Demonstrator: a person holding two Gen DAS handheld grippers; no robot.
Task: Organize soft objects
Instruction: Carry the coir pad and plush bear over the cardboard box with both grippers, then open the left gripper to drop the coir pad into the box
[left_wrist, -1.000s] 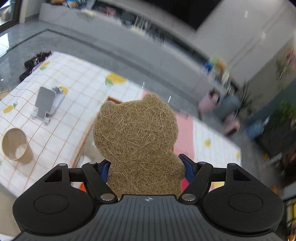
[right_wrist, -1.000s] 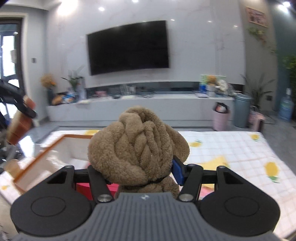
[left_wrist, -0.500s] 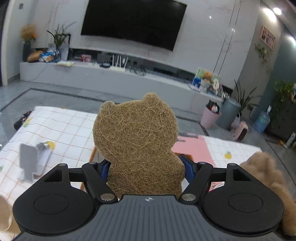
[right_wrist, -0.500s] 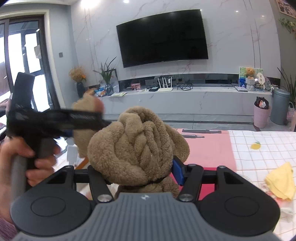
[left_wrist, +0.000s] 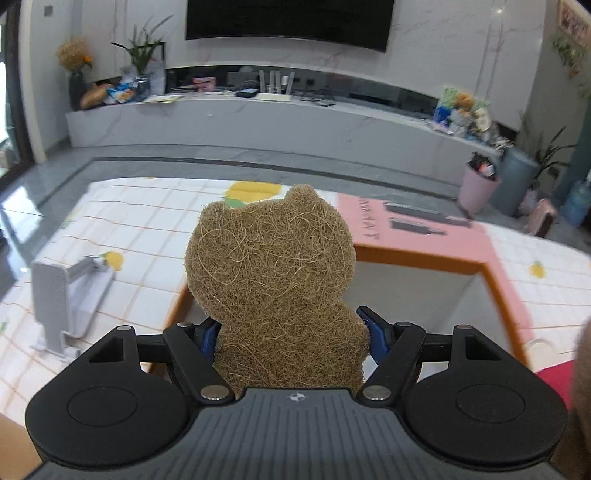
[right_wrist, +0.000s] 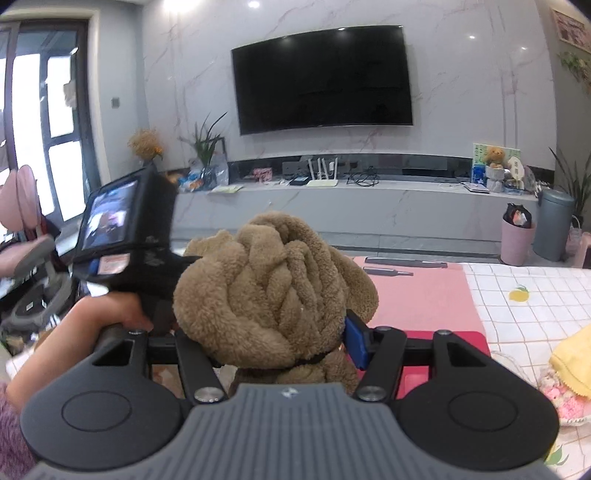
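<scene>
The scrubber (left_wrist: 271, 284) is a flat, bear-shaped pad of coarse tan fibre with two small round ears and a narrower body. It stands upright, its lower body pinched between the blue pads (left_wrist: 373, 334) of the left hand-held gripper (left_wrist: 291, 338), which is closed narrow on it. It hangs over the near left part of an orange-rimmed box (left_wrist: 417, 260) that sits on the checked worktop (left_wrist: 147, 236), with a pink mat (left_wrist: 424, 236) behind the box and a grey phone stand (left_wrist: 55, 302) to the left.

The plush (right_wrist: 275, 299) is a brown, fleecy toy with a braided, knot-like head and a floppy ear at each side. The right hand-held gripper (right_wrist: 282, 354) is clamped on it at the neck, the head sticking up above the fingers; only the right blue pad (right_wrist: 356, 341) shows. It is held above the worktop's pink mat (right_wrist: 417, 295), with a yellow cloth (right_wrist: 572, 358) at the right edge.

In the right wrist view the person's left hand (right_wrist: 103, 314) grips the handle of the left hand-held gripper (right_wrist: 125, 236), level and just left of the plush.

Compared with half a second ago, the left camera has tipped downward: the television now sits at the very top of its view and the box has come into sight beneath the scrubber. Both grips are unchanged.
</scene>
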